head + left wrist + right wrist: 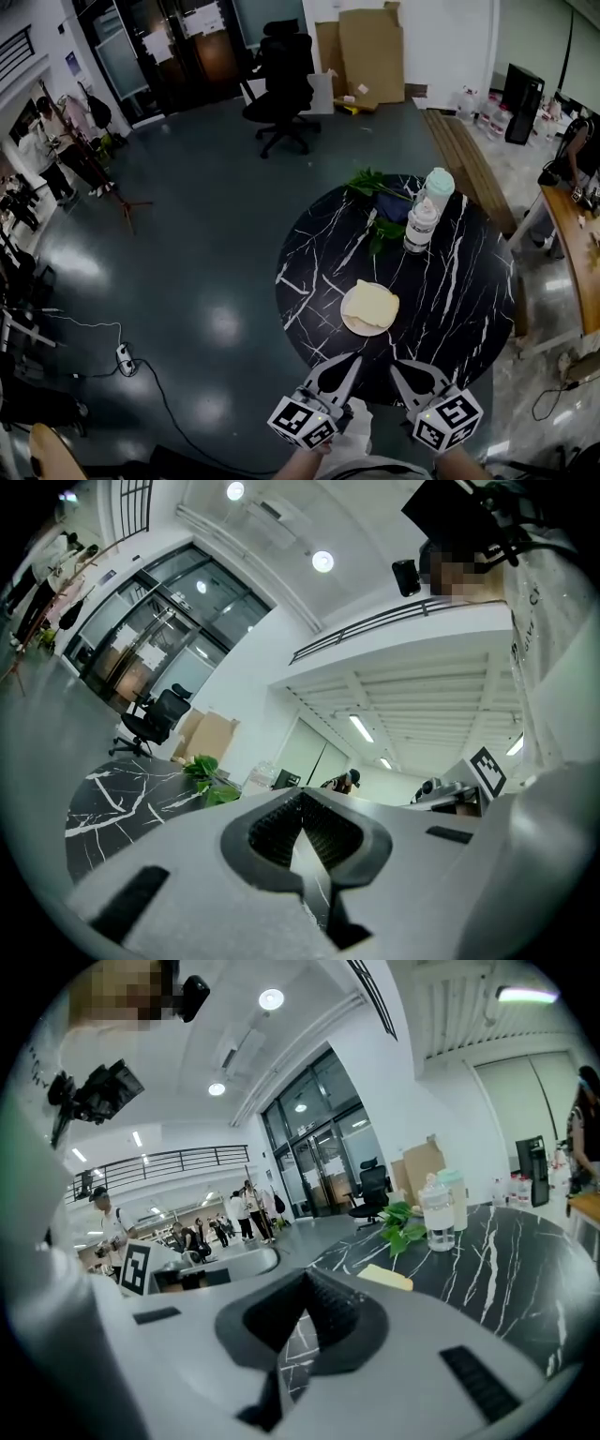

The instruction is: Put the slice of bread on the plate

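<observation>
Item: pale square slice of bread (372,302). I logged it flat on round cream plate (354,325), mid black white-veined round table (450,309). Left gripper (353,359), right gripper (397,367): jaws pressed together, empty, at near table edge. I judged task done, nothing left.

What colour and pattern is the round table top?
The table is black with white marble-like veins, clearest in the head view.

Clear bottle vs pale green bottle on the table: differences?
The clear bottle is see-through with a white cap; the pale green bottle is tinted all over. The clear bottle stands nearer the plate holding the bread; the pale green bottle stands behind it, toward the table's far edge. Both are upright, close together, beside the leaves.
</observation>
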